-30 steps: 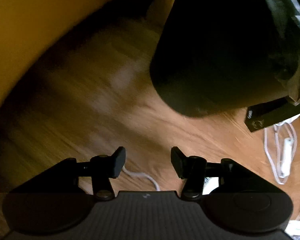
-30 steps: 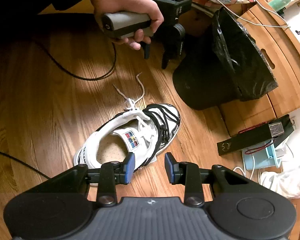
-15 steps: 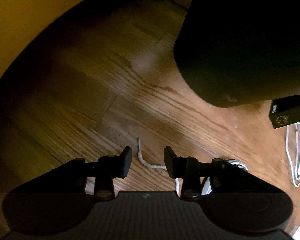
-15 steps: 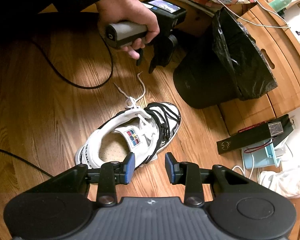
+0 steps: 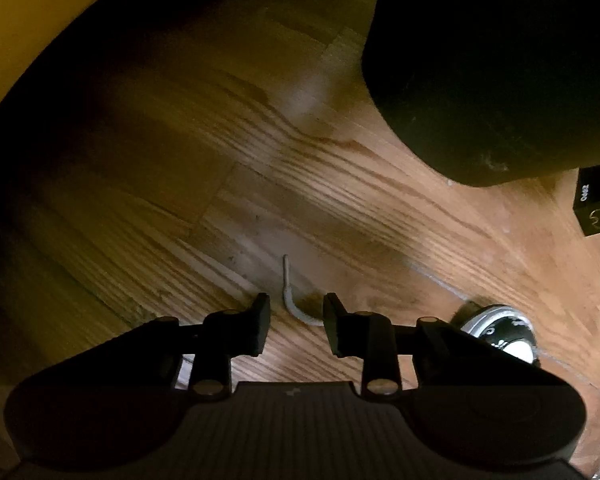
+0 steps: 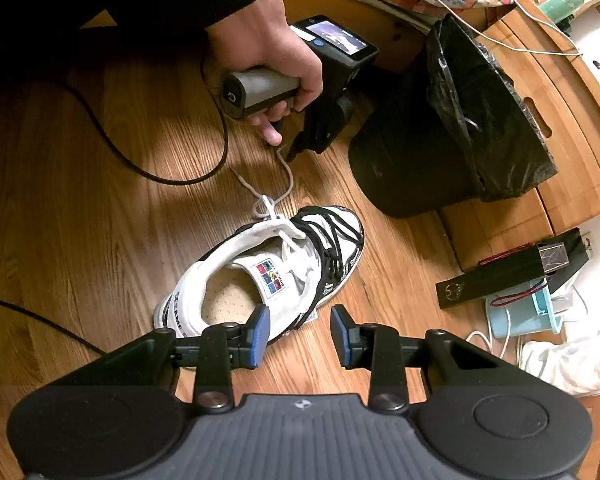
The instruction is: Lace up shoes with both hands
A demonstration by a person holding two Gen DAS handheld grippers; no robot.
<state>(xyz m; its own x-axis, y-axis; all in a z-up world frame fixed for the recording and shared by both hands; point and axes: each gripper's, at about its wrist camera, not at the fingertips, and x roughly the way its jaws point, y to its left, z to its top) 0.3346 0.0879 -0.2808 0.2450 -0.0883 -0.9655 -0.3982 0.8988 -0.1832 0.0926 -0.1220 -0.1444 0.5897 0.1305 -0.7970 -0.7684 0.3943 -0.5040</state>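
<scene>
Between closing left gripper (image 5: 296, 312) jaws — lace end (image 5: 287, 280), untouched

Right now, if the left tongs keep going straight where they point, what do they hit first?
Probably the loose white lace end on the wood floor: it lies between the closing left tongs, pads not yet on it. Depth is unclear.

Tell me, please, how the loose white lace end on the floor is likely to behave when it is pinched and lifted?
The white lace end will probably be floppy: it lies in curves on the floor. It looks thin, so it may slip from between the closing pads of the left hand-held gripper, which do not touch it yet. It is tied to the shoe, so pulling may drag that.
</scene>
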